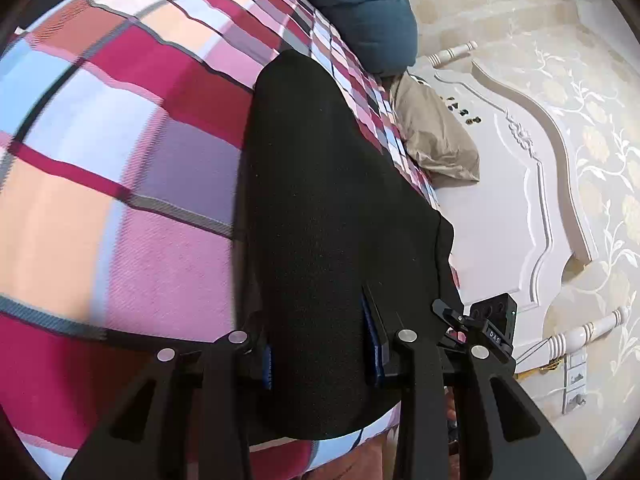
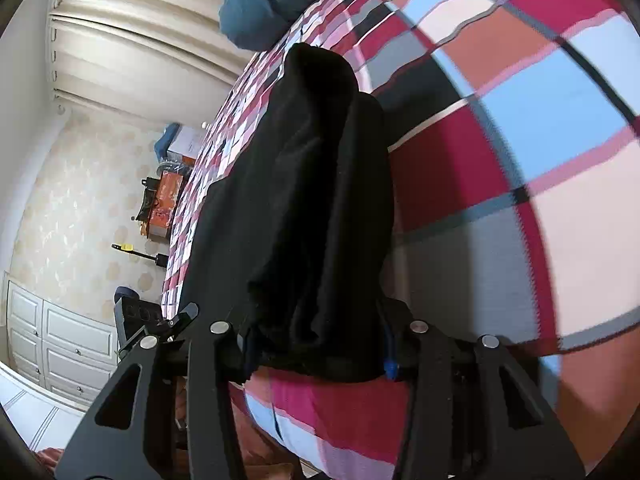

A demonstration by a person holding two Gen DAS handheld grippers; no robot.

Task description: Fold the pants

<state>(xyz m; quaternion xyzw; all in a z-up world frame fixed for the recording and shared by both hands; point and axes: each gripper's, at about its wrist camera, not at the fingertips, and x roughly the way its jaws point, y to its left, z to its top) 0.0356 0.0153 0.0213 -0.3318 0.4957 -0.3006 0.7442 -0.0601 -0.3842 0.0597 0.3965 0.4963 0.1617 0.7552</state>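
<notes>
- Two grips: the left hand-held gripper [image 1: 324,360], at the lower centre of its frame, has its jaws partly closed, pinching the near edge of the black pants [image 1: 320,220].
- Right hand-held gripper [image 2: 316,356], lower centre of its frame, is likewise partly closed on the same garment.
- Pants run from the jaws toward the upper centre, lying on the plaid bed cover [image 1: 120,160].
- Risk: unequal pull by either hand would likely skew the fold or slip the thick cloth free.
</notes>
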